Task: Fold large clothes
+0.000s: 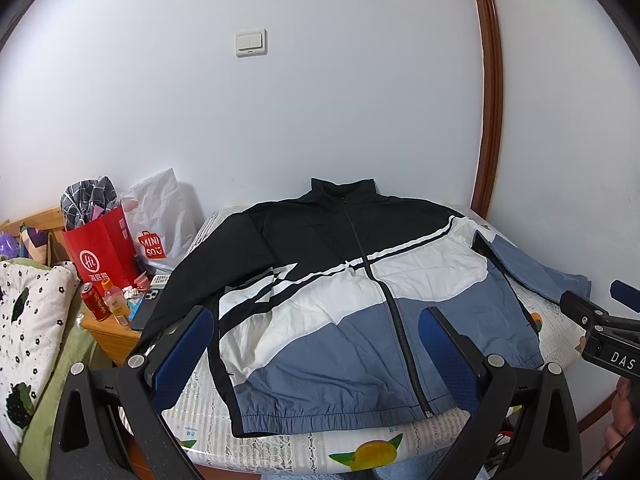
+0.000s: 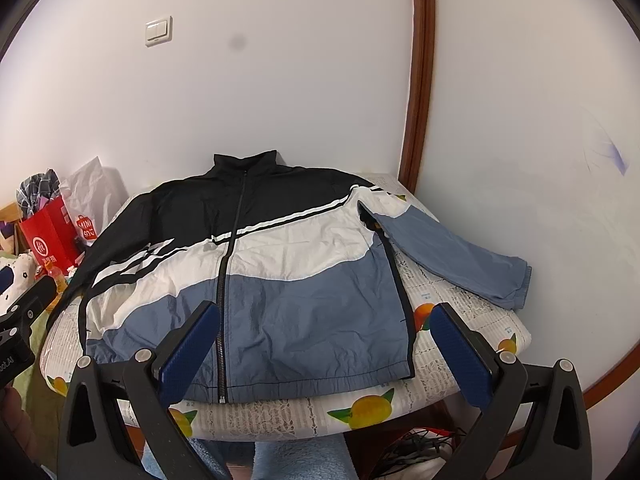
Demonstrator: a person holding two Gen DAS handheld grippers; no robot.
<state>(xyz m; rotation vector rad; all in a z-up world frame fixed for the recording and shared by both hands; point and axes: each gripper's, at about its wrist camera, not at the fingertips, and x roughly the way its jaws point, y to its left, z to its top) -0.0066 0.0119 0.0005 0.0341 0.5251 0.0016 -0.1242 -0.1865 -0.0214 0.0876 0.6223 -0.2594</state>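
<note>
Left wrist view: a zipped black, white and blue jacket (image 1: 340, 292) lies flat, front up, on a fruit-print table (image 1: 280, 452), collar toward the wall; the left gripper (image 1: 316, 344) hangs above its hem, fingers (image 1: 184, 356) spread wide and empty. The right gripper (image 2: 324, 344) hovers likewise, fingers wide; a red bag (image 1: 102, 248) stands left

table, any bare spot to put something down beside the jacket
The jacket covers most of the table. Bare cloth shows at the front right corner, between the hem and the blue sleeve, and in a thin strip along the front edge. The nightstand on the left is crowded.
</note>
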